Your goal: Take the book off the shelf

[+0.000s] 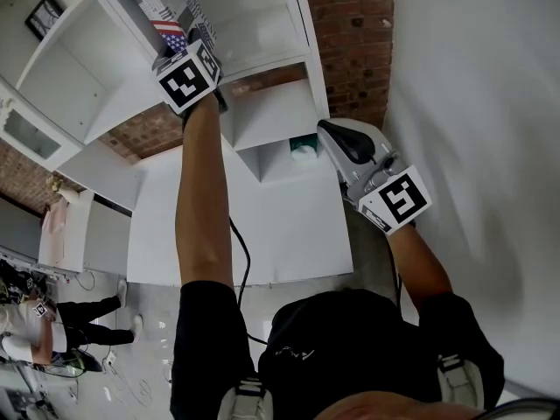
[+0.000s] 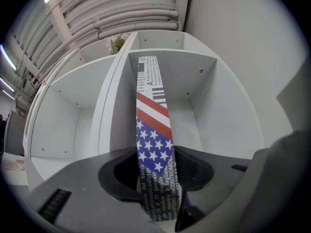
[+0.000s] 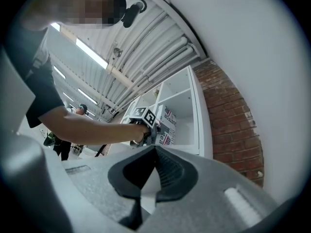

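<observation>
1. The left arm (image 1: 203, 191) is stretched way out in front and upward, pretty much straight. The forearm is bare, with a black short sleeve at the shoulder.
2. The left gripper (image 2: 158, 178) is at the end of that reach, pointing straight ahead. Its jaws are part-way apart with the book (image 2: 154, 130) standing spine-first between them. Looks like both pads are pressing on it, though the fisheye makes the contact a bit hard to judge.
3. The right arm (image 1: 420, 256) is bent at the elbow and kept low, close to the torso.
4. The right gripper (image 3: 155, 152) tilts up and off toward the left arm, jaw tips together, nothing between them.
</observation>
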`<state>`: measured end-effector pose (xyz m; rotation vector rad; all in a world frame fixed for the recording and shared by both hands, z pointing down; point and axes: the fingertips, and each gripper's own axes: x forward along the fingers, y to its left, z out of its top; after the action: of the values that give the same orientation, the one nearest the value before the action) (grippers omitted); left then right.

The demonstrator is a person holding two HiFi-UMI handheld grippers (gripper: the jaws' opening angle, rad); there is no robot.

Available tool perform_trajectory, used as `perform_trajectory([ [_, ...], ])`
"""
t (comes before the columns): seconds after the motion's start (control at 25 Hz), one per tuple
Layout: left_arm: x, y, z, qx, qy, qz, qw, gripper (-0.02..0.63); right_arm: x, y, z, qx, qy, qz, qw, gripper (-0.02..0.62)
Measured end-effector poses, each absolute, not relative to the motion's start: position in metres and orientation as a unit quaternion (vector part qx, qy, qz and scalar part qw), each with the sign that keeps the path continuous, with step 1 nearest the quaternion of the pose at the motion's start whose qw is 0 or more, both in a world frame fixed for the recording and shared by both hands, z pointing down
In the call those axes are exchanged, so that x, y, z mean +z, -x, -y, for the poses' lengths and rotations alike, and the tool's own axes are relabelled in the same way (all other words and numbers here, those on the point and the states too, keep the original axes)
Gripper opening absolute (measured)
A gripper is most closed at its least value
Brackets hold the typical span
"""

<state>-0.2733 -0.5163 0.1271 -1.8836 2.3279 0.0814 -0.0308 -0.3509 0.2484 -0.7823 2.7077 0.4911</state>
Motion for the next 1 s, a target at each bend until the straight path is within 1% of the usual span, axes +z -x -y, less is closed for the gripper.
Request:
perform_trajectory([
  [0.24, 0.125, 0.275, 0.512, 0.051, 0.625, -0.775, 0.074, 0.155, 0.253, 0.029, 0.351, 0.165, 0.279, -0.936, 0.139, 0.002],
  [0.52, 0.117, 0.268, 0.492, 0.069, 0.642, -0.759, 0.09, 0.152, 0.252, 0.034, 0.348, 0.163, 0.283, -0.935, 0.139, 0.002],
  [1.0, 0.112, 0.254, 0.408, 0.111, 0.693, -0.701, 0.126, 0.15, 0.238, 0.056, 0.328, 0.175, 0.271, -0.935, 0.148, 0.002],
])
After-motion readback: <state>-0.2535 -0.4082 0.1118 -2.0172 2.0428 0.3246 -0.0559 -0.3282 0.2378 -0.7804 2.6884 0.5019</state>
